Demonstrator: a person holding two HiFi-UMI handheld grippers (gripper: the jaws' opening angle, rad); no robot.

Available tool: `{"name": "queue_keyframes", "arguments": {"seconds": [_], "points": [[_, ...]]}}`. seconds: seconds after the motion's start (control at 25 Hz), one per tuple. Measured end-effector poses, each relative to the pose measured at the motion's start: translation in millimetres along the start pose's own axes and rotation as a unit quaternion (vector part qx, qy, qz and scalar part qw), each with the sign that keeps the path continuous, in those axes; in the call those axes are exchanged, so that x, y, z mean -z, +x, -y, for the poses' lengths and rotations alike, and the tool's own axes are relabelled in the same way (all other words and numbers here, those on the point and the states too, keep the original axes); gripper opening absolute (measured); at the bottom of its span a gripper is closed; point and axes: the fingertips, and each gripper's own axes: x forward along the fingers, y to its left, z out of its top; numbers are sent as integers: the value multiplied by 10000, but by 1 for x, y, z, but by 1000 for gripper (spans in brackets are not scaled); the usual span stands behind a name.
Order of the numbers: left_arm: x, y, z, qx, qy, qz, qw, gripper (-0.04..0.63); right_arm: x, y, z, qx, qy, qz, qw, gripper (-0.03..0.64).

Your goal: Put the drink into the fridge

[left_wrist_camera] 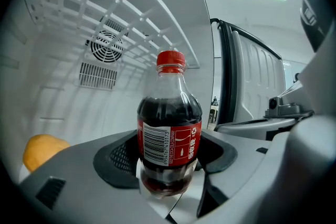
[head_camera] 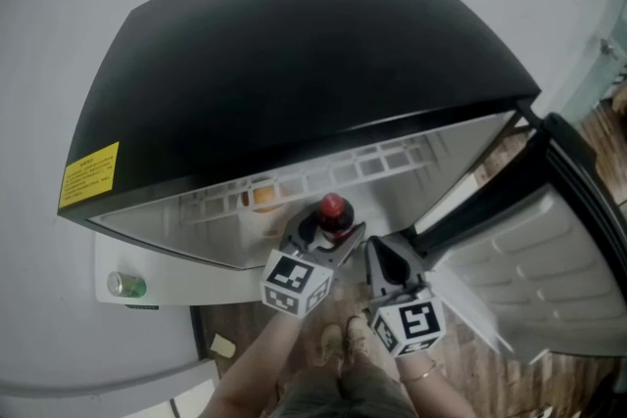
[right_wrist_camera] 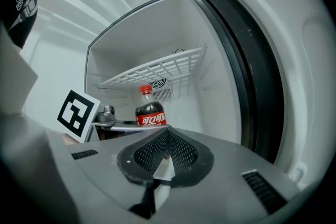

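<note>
Orange is sitting at left inside the fridge. Left gripper is clamping the bottle upright around its lower body, holding it inside the compartment under the wire shelf. Right gripper is hanging just right of it at the opening, jaws pressed together on nothing, with the door standing open further right.

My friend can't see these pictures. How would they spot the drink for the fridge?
Find the fridge with the black top and open door. At its opening, below the white wire shelf, the left tongs grip a bottle. It has dark cola, a red cap and label, unlike the round orange thing nearby.
</note>
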Motion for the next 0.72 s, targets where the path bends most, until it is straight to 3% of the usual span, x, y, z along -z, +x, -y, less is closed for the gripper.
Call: {"name": "queue_keyframes", "arguments": {"seconds": [0.4,0.72], "points": [[5,37,-17,57,-24,-22,10000,311,18,10,11,114,53,-128,9998,9],[9,57,-27,30,230,-105,9997,311,20,16,13,139,16,-138,9998,9]]}}
